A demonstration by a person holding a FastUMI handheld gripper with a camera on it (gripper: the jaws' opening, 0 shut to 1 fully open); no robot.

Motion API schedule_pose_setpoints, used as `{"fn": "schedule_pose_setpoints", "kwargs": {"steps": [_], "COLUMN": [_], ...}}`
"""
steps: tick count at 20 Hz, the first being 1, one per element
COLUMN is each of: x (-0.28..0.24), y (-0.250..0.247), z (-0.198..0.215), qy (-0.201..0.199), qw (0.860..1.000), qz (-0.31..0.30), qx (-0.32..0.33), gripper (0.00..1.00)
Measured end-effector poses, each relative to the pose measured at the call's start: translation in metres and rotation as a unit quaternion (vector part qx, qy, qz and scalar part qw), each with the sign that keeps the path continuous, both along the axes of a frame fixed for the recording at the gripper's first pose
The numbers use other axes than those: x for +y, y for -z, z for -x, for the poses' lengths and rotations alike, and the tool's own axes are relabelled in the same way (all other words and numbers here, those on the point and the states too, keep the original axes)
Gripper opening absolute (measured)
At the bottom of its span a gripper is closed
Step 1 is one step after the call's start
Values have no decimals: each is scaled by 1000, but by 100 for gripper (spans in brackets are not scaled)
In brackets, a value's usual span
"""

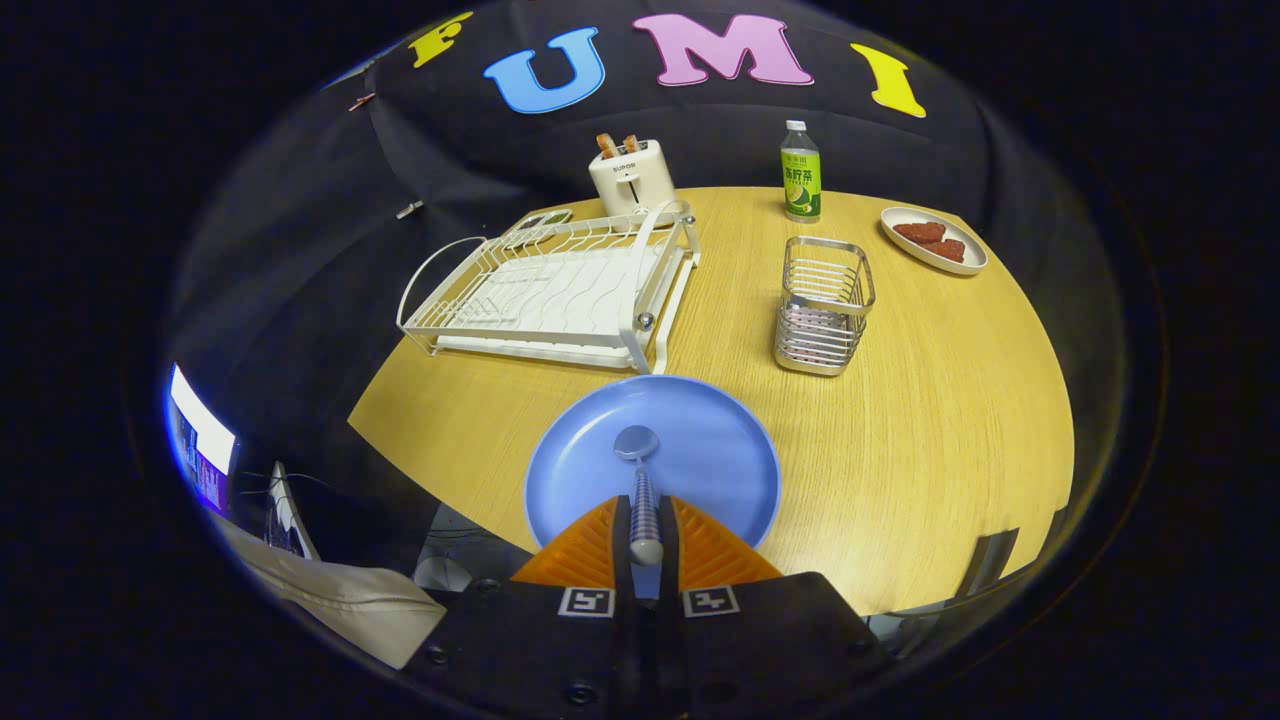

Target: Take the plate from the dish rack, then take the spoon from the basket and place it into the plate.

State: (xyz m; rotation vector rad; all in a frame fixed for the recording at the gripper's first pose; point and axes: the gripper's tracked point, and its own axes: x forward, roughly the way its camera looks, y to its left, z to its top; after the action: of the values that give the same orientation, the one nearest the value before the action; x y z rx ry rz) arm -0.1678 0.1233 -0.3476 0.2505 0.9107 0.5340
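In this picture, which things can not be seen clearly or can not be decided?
- Spoon: gripper view; the gripper is shut on its handle, so the orange fingers cover the handle's sides. Whether the bowl touches the blue plate or hangs above it cannot be told.
- Plate: its near rim is hidden behind the fingers.
- Wire basket: the bars blur what lies inside.
- Dish rack: its far end is partly hidden by the toaster.

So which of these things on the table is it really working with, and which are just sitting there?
In the job:
gripper, shut on the spoon
blue plate, under the spoon
dish rack
basket

Just sitting there:
toaster
bottle
small dish
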Motion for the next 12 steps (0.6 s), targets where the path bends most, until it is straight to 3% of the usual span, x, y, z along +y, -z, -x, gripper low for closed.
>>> {"fn": "schedule_pose_setpoints", "kwargs": {"steps": [5,10,12], "x": [-4,-10,-13], "y": [20,30,30], "z": [6,3,-3], "qy": [-17,1,16], "qw": [999,998,998], "qz": [33,53,54], "qx": [13,22,22], "gripper": [15,19,31]}}
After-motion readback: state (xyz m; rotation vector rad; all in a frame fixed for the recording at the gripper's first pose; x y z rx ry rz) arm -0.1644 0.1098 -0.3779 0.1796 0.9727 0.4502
